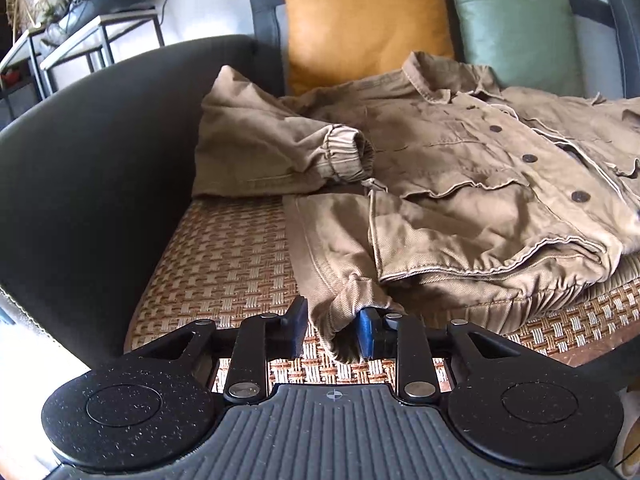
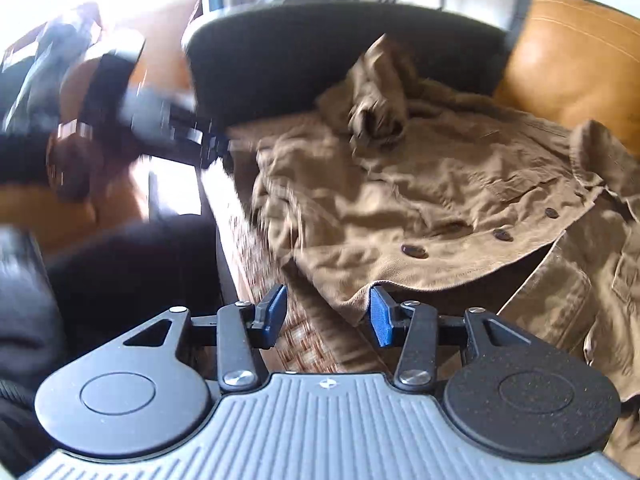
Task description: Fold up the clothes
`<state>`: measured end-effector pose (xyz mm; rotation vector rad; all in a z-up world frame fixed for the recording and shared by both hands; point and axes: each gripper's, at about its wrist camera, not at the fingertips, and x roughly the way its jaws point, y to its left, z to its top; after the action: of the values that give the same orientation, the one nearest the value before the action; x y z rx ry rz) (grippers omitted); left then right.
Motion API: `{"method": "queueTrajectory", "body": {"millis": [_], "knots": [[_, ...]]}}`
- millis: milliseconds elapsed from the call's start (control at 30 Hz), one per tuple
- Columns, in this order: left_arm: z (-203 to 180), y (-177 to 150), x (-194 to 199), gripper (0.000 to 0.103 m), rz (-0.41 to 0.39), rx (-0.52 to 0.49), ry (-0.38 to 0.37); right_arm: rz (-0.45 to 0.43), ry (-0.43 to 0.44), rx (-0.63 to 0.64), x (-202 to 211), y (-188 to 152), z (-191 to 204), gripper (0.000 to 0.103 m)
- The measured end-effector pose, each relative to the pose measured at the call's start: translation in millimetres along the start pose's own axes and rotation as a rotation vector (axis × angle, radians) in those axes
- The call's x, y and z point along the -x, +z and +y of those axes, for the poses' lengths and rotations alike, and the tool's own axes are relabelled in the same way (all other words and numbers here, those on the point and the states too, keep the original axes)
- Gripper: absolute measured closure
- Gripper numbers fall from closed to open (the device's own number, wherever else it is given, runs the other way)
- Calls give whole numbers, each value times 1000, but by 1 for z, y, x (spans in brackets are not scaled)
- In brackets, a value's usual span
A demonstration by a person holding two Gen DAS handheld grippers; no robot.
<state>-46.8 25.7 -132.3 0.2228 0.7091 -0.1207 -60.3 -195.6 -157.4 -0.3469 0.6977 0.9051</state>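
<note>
Folding barely begun: jacket (image 1: 472, 168) lying across woven seat (image 1: 216, 264), buttoned, one sleeve (image 1: 280, 148) crossing chest. Your left gripper (image 1: 334, 330) standing open around hem corner; right gripper (image 2: 328, 316) open, empty. Body folds remaining.

The jacket (image 1: 460, 168) lay spread on the woven seat (image 1: 224, 264) of the sofa (image 1: 100, 152), towards its right part in the left wrist view. Its collar (image 1: 436, 80) lay at the far end, against two cushions (image 1: 360, 20) that stood side by side along the backrest. One sleeve (image 1: 280, 148) lay folded over the jacket's left part, beside the armrest (image 2: 340, 48). The hem lay at the near seat edge. The left tool (image 1: 334, 330) sat at that edge with a hem corner between its parted fingers. The right tool (image 2: 326, 316) sat just before the front panel's edge, fingers apart. A side table (image 1: 92, 36) stood beyond the armrest.
</note>
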Motion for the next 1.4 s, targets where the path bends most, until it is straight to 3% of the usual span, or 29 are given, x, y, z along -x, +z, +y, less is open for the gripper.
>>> {"method": "queueTrajectory", "body": {"millis": [100, 133, 167, 233, 267, 400, 433, 567, 633, 733, 800, 833, 967, 1067, 1100, 1133, 1267, 1400], "knots": [[-1, -1, -2, 59, 4, 0, 3, 54, -26, 53, -10, -6, -3, 61], [-1, 0, -3, 59, 5, 0, 4, 62, -27, 30, -12, -5, -6, 72], [-1, 0, -3, 59, 5, 1, 5, 70, -28, 7, -14, -5, -8, 92], [2, 1, -1, 71, 4, 10, 2, 63, 4, -92, -11, 2, -17, 95], [4, 2, 0, 78, 4, 16, 0, 17, 56, -171, 0, 6, -23, 95], [11, 1, 3, 80, 4, 24, 9, -158, 236, -460, 43, 14, -52, 96], [11, -1, 3, 80, 9, 21, 6, -150, 242, -498, 48, 11, -58, 103], [8, -8, 5, 81, 30, 1, -6, 0, 174, -569, 43, -10, -69, 103], [9, -11, 7, 73, 37, 10, -23, 52, 150, -598, 36, -24, -69, 103], [14, -10, 13, 57, 19, 41, -24, 31, 114, -617, 32, -32, -64, 94], [15, -9, 15, 49, 7, 45, -17, -1, 100, -614, 29, -32, -60, 69], [14, -8, 14, 49, 8, 27, -13, -12, 99, -610, 27, -32, -58, 52], [5, -7, 7, 47, 24, -31, -12, 11, 113, -571, 12, -29, -54, 49], [3, -4, 5, 47, 21, -9, -26, -12, 114, -618, -1, -30, -53, 49], [4, -3, 6, 54, 22, -2, -33, -26, 138, -648, -1, -30, -54, 69], [5, -2, 7, 55, 23, 3, -44, -44, 166, -675, 1, -27, -55, 95], [12, -5, 15, 53, 30, 7, -52, -77, 180, -704, 23, -16, -64, 96], [21, -4, 29, 50, 32, 51, -77, 89, 93, -672, 12, -18, -69, 97]]}}
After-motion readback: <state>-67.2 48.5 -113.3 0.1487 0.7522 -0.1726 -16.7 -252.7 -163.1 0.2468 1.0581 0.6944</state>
